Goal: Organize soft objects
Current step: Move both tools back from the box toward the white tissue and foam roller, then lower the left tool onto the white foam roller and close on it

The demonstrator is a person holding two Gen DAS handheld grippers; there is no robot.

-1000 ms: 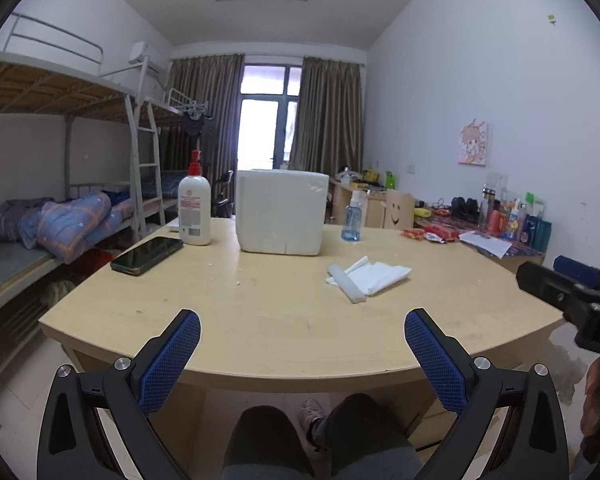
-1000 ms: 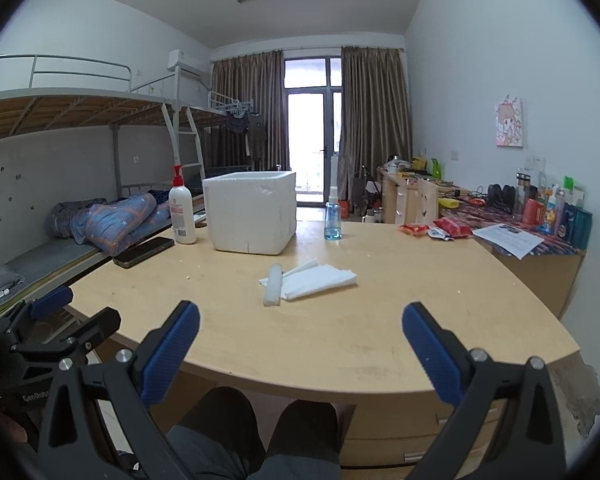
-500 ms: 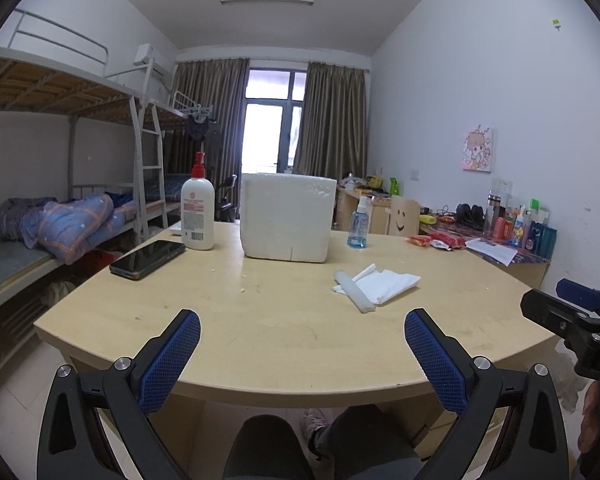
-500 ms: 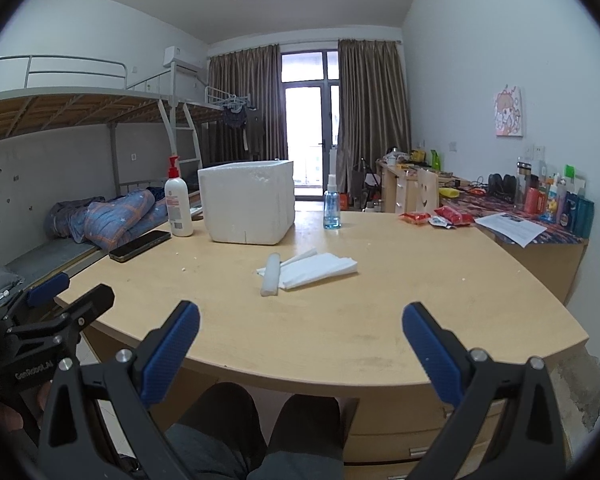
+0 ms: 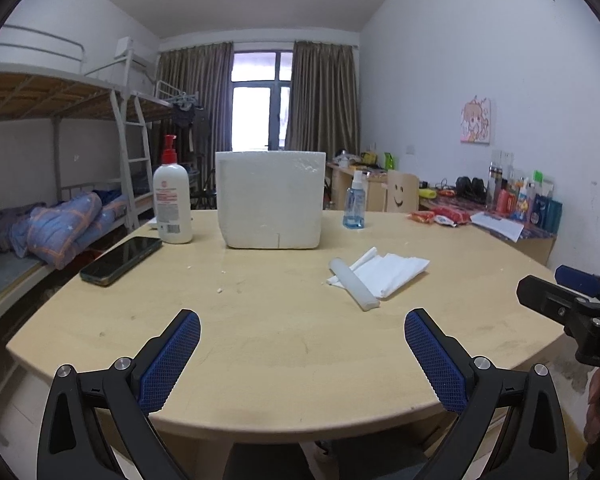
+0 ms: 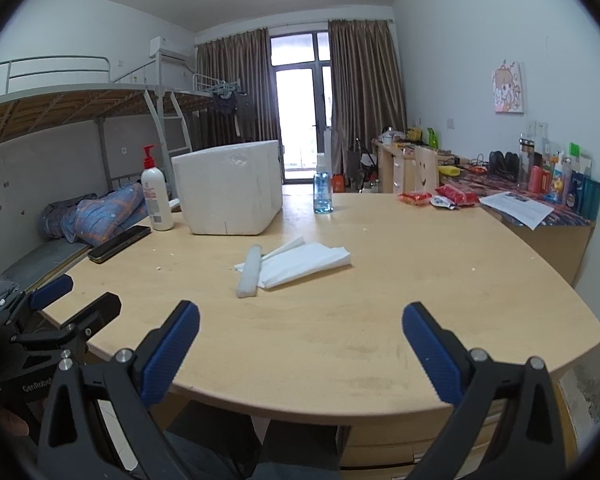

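Note:
A white foam roll (image 5: 353, 285) (image 6: 249, 265) lies on the wooden table (image 5: 284, 344) (image 6: 380, 312), resting across a flat pile of white soft sheets (image 5: 388, 273) (image 6: 304, 262). Behind them stands a white foam box (image 5: 271, 199) (image 6: 228, 188). My left gripper (image 5: 302, 332) is open over the table's near edge, well short of the roll and empty. My right gripper (image 6: 300, 326) is open too, near the front edge, with nothing between its fingers. Each gripper shows at the side of the other's view.
A lotion pump bottle (image 5: 172, 196) (image 6: 156, 192) and a black phone (image 5: 121, 260) (image 6: 119, 243) lie at the left. A blue spray bottle (image 5: 354, 202) (image 6: 323, 186) stands beyond the sheets, red snack packs (image 6: 440, 197) farther right. A bunk bed (image 5: 40, 200) is on the left, a cluttered desk (image 6: 540, 200) on the right.
Both grippers have risen and moved forward over the table's near edge, so the table now lies under them. Both stayed open. Nothing on the table moved.

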